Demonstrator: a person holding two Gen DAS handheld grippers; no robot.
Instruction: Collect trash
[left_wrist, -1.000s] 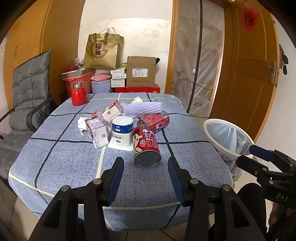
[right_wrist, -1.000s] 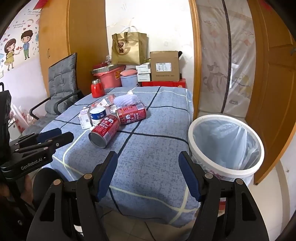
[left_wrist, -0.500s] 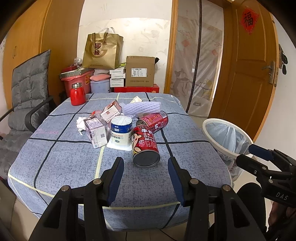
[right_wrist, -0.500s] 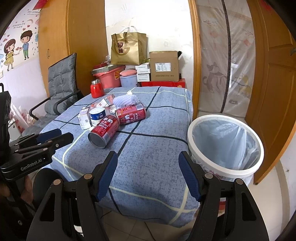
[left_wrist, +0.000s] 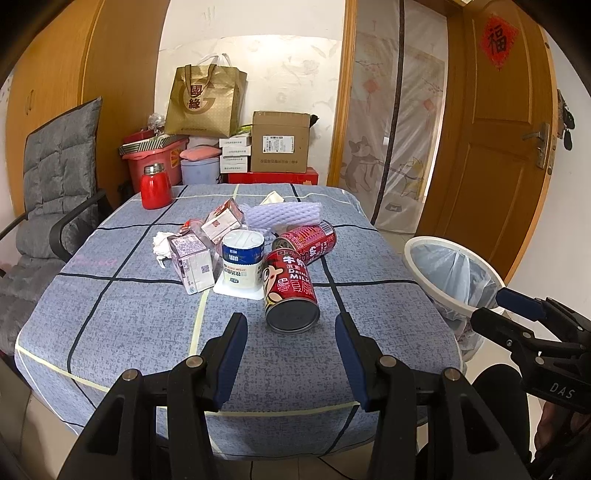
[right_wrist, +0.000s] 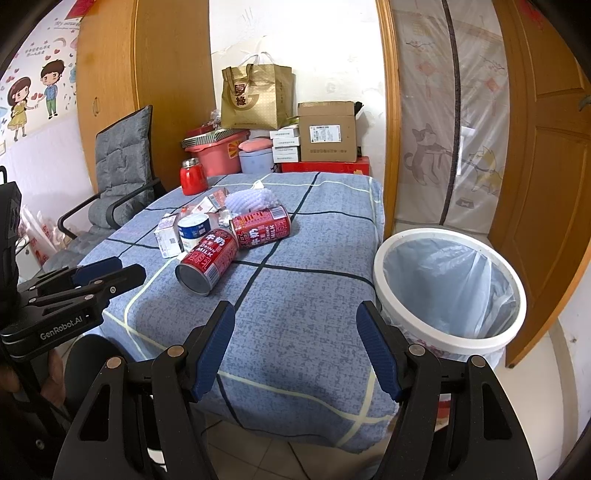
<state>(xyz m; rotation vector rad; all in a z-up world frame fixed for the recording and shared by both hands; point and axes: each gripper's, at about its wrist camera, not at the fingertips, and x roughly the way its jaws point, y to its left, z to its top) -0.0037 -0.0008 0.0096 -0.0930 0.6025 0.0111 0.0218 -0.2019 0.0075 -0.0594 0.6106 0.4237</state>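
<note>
Trash lies in a heap on the blue checked table (left_wrist: 122, 325): a red milk can (left_wrist: 290, 290) on its side nearest me, a second red can (left_wrist: 308, 242) behind it, a white and blue cup (left_wrist: 242, 264), a small carton (left_wrist: 190, 264), crumpled tissue (left_wrist: 161, 243) and white foam netting (left_wrist: 282, 214). My left gripper (left_wrist: 291, 328) is open just short of the near can, nothing between its fingers. My right gripper (right_wrist: 295, 321) is open above the table's near right part. The white bin (right_wrist: 448, 288) with a clear liner stands right of the table.
A red jar (left_wrist: 155, 186) stands at the table's far left corner. A grey padded chair (left_wrist: 55, 192) is on the left. Boxes (left_wrist: 279, 144), a gold bag (left_wrist: 203, 103) and a pink tub (left_wrist: 151, 158) are stacked against the back wall. A wooden door (left_wrist: 495, 147) is on the right.
</note>
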